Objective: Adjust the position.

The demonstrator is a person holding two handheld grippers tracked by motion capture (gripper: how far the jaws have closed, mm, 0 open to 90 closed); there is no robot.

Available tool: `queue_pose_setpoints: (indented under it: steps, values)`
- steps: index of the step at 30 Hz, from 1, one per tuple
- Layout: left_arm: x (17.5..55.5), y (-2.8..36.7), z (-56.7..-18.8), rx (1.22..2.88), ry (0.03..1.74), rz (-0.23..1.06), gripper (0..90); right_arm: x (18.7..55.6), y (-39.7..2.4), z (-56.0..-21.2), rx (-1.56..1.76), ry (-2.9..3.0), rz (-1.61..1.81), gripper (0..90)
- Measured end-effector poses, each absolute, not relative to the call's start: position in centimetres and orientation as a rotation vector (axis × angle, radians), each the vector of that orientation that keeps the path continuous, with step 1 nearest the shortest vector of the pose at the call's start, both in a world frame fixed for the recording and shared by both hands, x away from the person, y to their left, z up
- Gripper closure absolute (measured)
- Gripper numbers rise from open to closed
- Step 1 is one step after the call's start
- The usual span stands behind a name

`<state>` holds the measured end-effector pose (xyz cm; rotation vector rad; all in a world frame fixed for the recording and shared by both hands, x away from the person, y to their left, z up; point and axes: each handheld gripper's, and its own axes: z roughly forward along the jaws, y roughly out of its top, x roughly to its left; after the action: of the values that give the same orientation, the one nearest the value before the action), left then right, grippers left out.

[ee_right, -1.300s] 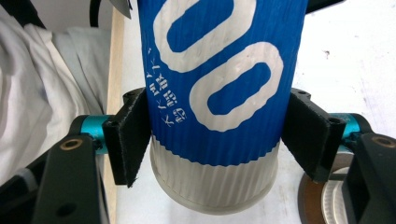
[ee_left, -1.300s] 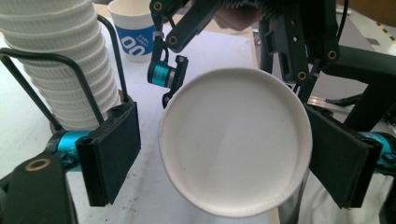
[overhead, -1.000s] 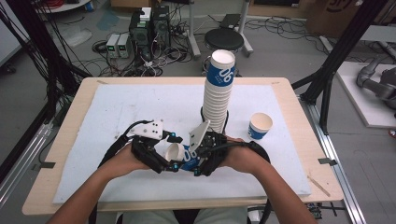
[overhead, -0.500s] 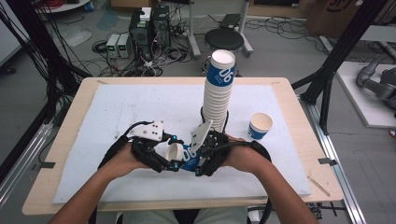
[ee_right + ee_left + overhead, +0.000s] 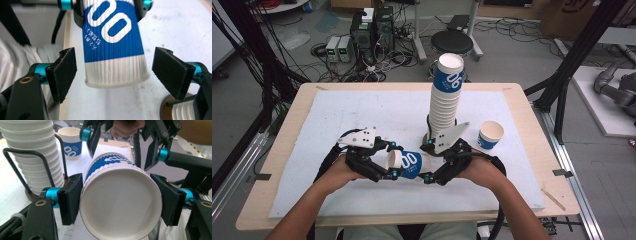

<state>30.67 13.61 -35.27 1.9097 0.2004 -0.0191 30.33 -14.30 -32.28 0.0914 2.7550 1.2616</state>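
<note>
High view, cup: the cup (image 5: 408, 164) hangs on its side above the near middle of the worktop (image 5: 287, 130), between the two grippers, near the stack (image 5: 446, 95).
High view, axis: long axis level, running along the near edge; open mouth toward the left gripper (image 5: 379, 165), base toward the right gripper (image 5: 439, 167).
High view, rest: a lone cup (image 5: 490, 134) stands upright toward the right edge, well apart from the hands.
Left gripper view, jaws: clamped on the rim end of the cup (image 5: 120, 202), one pad on each side of the mouth, which faces the camera.
Left gripper view, far side: right gripper (image 5: 120, 137) above the cup's far end, jaws spread.
Right gripper view, jaws: they have just been opening; the pads (image 5: 65, 72) stand clear of the cup (image 5: 113, 45), with its base between them but untouched.
Right gripper view, axis: base toward the camera, mouth away, in the left gripper's grip.
Step, judged: a hand-over from right to left, nearly done.
Doing it well: keep the left grip firm but not crushing the thin rim; draw the right gripper straight back along the cup's axis so the pads do not clip the base; hold the left hand steady until it is clear.
</note>
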Motion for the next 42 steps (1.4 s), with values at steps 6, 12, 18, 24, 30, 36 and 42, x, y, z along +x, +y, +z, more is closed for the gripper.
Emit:
queue_pose_setpoints:
  steps: [6,12,18,24,30,36,42]
  values:
    - [30.6,14.5,-35.7,1.852,0.213,0.015,29.4,30.2,-15.9,-32.7,0.173,2.675,1.427,20.2]
    - [30.6,15.2,-35.8,1.816,0.221,0.036,29.4,29.8,-17.0,-32.9,0.207,2.617,1.499,20.1]
    - [30.7,15.7,-36.3,1.767,0.23,0.042,29.5,29.2,-17.7,-33.8,0.226,2.575,1.556,19.0]
    - [30.5,16.0,-36.7,1.727,0.214,0.035,29.5,28.9,-18.2,-35.0,0.276,2.52,1.645,19.0]
    - [30.1,16.0,-36.9,1.69,0.177,0.018,29.5,28.8,-18.0,-35.9,0.268,2.493,1.701,19.0]
    - [29.8,15.8,-37.1,1.688,0.151,0.003,29.5,28.8,-17.6,-36.3,0.267,2.499,1.727,19.0]
    - [29.7,15.7,-37.1,1.669,0.134,-0.008,29.5,28.9,-17.5,-36.7,0.267,2.507,1.769,19.0]
